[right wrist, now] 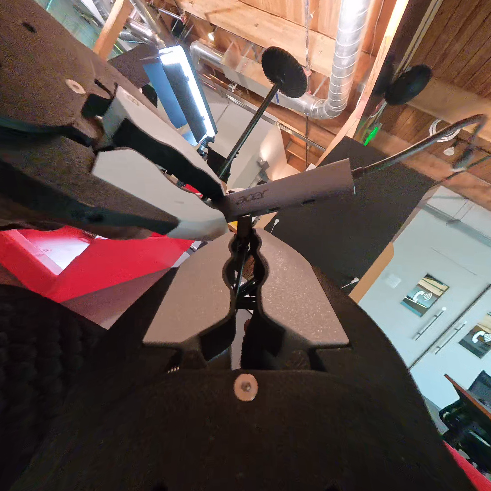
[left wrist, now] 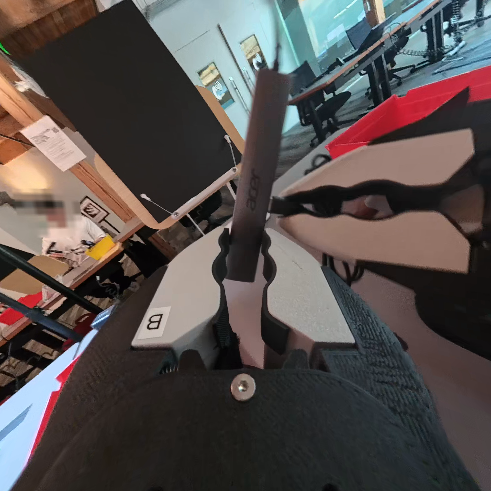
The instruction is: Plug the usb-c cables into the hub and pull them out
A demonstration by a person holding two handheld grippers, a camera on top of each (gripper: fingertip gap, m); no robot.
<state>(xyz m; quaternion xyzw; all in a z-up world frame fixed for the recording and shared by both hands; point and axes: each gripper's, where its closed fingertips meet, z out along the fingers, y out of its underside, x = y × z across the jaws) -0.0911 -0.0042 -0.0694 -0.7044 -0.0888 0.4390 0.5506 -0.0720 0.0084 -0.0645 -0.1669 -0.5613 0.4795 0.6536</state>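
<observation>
My left gripper (left wrist: pixel 245 239) is shut on the lower end of a grey bar-shaped hub (left wrist: pixel 261 159), which stands up and away from it in the air. My right gripper (left wrist: pixel 279 208) comes in from the right, shut on a black usb-c plug (left wrist: pixel 277 205) whose tip meets the hub's side. In the right wrist view my right gripper (right wrist: pixel 243 236) pinches the plug (right wrist: pixel 244 223) under the hub (right wrist: pixel 292 191). The left gripper (right wrist: pixel 220 210) holds the hub's left end. The hub's own cable (right wrist: pixel 425 143) curves off to the upper right. How deep the plug sits is hidden.
A red bin (left wrist: pixel 385 125) lies behind the right gripper and shows in the right wrist view (right wrist: pixel 111 265). A black panel (left wrist: pixel 119 119) stands at the left. A person (left wrist: pixel 71 236) sits at a far desk. A lamp on a stand (right wrist: pixel 186 93) is overhead. My two grippers' fingertips are within a few centimetres of each other.
</observation>
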